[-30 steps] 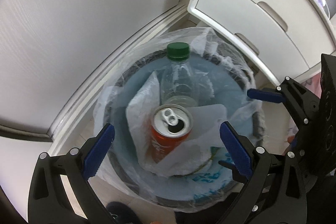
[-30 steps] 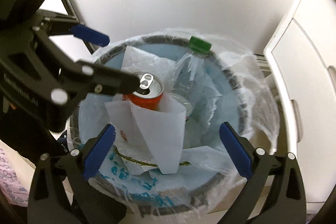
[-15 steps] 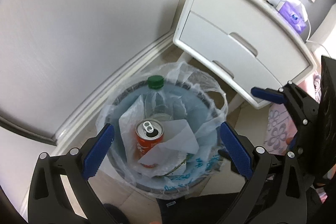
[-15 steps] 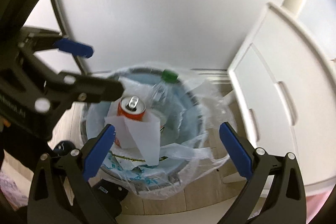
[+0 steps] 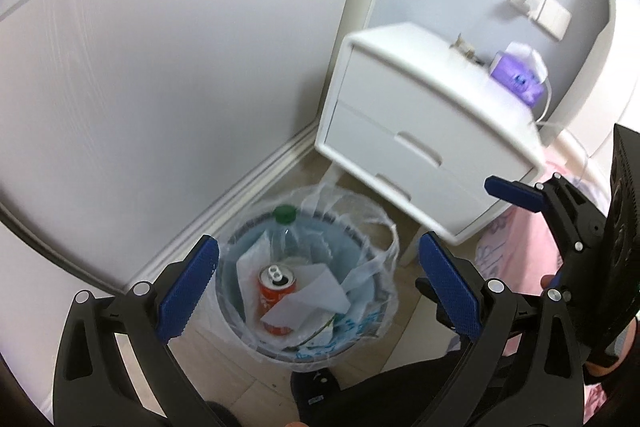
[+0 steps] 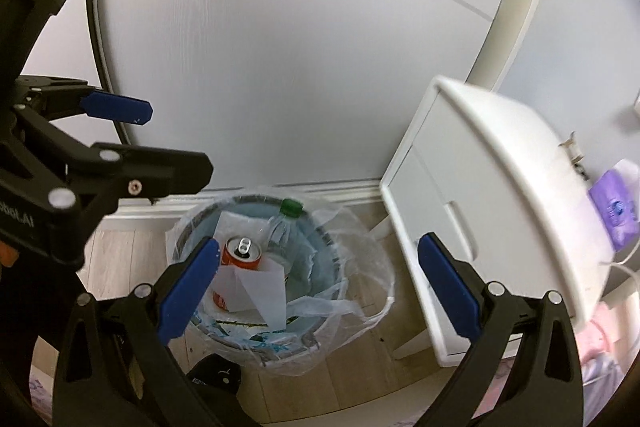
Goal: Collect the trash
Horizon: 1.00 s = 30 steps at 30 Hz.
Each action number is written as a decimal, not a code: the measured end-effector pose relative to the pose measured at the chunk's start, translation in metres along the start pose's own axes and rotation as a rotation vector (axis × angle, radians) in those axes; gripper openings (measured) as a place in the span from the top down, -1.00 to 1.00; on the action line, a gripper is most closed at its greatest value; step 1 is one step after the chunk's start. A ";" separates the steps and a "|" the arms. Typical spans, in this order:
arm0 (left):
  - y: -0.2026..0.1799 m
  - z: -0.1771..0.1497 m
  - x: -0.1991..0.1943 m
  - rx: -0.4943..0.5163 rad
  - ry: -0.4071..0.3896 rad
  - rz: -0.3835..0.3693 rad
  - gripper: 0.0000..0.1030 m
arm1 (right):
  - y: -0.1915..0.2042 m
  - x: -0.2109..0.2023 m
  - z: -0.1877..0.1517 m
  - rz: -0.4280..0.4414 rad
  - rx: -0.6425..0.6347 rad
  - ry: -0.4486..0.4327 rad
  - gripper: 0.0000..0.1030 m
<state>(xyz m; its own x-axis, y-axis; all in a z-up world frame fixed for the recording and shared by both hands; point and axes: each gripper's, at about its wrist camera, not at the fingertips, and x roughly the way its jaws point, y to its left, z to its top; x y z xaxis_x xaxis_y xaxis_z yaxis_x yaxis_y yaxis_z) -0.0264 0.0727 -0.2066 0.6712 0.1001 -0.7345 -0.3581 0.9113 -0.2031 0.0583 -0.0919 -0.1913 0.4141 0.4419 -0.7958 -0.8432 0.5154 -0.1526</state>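
A round trash bin (image 5: 362, 341) (image 6: 320, 335) lined with a clear plastic bag stands on the floor by the wall. In it are an orange soda can (image 5: 276, 291) (image 6: 240, 253), a clear bottle with a green cap (image 5: 285, 217) (image 6: 291, 207) and white paper (image 5: 310, 297) (image 6: 260, 291). My left gripper (image 5: 318, 285) is open and empty, well above the bin. My right gripper (image 6: 318, 285) is open and empty, also high above it. The left gripper shows at the left of the right wrist view (image 6: 132, 147).
A white two-drawer nightstand (image 5: 420, 131) (image 6: 500, 211) stands right of the bin, with a purple tissue pack (image 5: 520, 83) (image 6: 614, 211) on top. A white wall and baseboard (image 5: 248, 183) run behind the bin. Pink bedding (image 5: 520, 255) lies at the far right.
Both grippers have risen away from the bin, which now looks much smaller and farther below. Both stay open and empty. The nightstand top has come into view.
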 end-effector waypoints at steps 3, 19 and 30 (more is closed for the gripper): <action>-0.008 0.008 -0.020 0.008 -0.039 -0.011 -0.89 | -0.001 -0.018 0.006 -0.026 0.004 -0.026 -0.87; -0.029 0.026 -0.104 0.042 -0.181 -0.008 -0.89 | 0.009 -0.080 0.018 -0.076 0.068 -0.115 -0.87; -0.030 0.017 -0.146 0.046 -0.234 0.015 -0.89 | 0.020 -0.114 0.019 -0.082 0.166 -0.155 -0.87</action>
<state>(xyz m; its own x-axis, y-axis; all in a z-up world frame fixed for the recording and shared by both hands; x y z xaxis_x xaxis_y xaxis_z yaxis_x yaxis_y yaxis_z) -0.1025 0.0371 -0.0826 0.8002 0.1984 -0.5660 -0.3428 0.9257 -0.1601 0.0008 -0.1184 -0.0923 0.5368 0.4945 -0.6836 -0.7423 0.6619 -0.1042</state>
